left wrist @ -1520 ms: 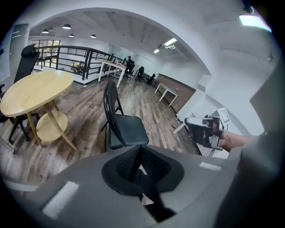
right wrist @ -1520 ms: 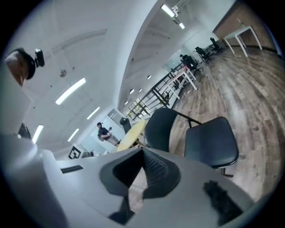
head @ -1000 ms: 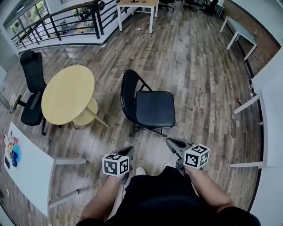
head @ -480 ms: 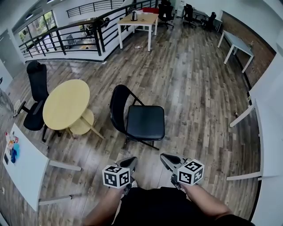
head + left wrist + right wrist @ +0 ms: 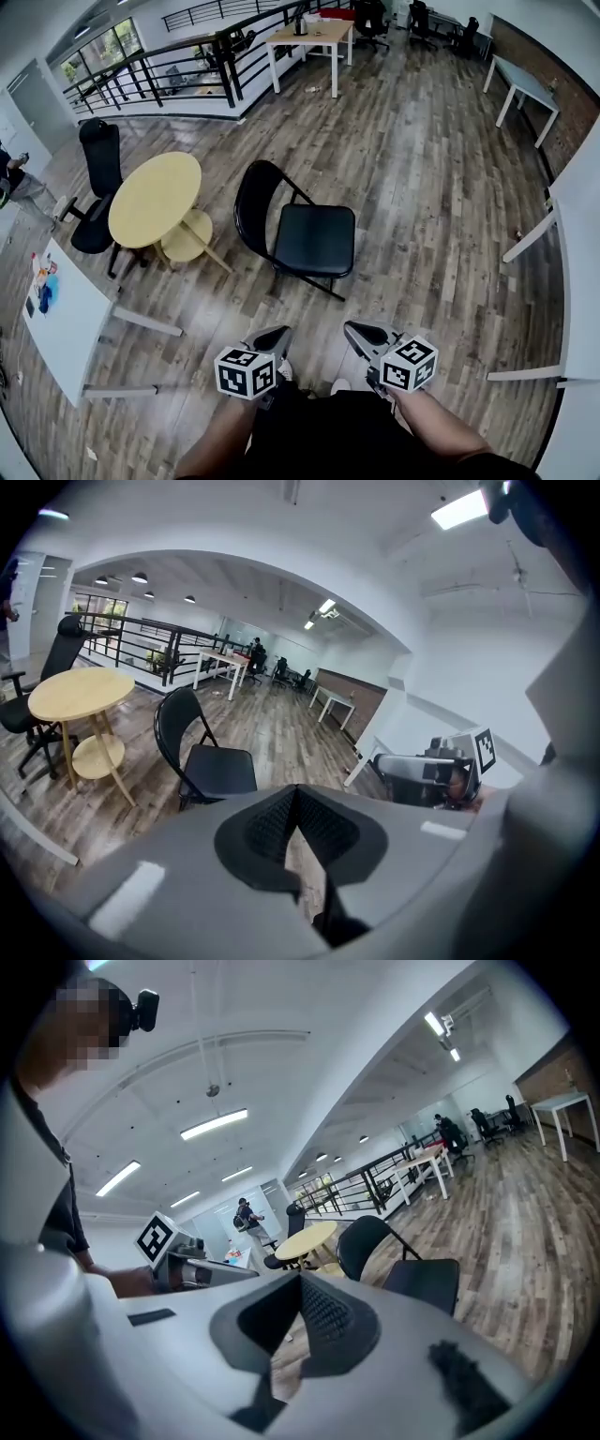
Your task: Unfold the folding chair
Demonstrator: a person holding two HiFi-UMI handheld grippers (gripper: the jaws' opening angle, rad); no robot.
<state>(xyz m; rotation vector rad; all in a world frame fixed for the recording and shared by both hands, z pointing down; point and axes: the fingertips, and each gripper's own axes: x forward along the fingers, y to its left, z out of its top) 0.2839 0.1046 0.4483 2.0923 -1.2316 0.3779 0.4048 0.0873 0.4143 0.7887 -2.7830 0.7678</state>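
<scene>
We hold the left gripper [image 5: 270, 336] and the right gripper [image 5: 356, 330] with jaws pressed together, gripping nothing. The folding chair [image 5: 305, 234] stands ahead of both jaws, well apart, seat already down. We judge the unfolding done; the next move calls only for checking that it stands steady.

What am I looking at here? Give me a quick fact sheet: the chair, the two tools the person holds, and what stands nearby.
Folding chair: unfolded, standing on the wooden floor, nothing on its seat
Left hand-held gripper: shut, empty, apart from the chair
Right hand-held gripper: shut, empty, apart from the chair
Nearby: round yellow table beside the chair's back; black office chair beyond it
</scene>
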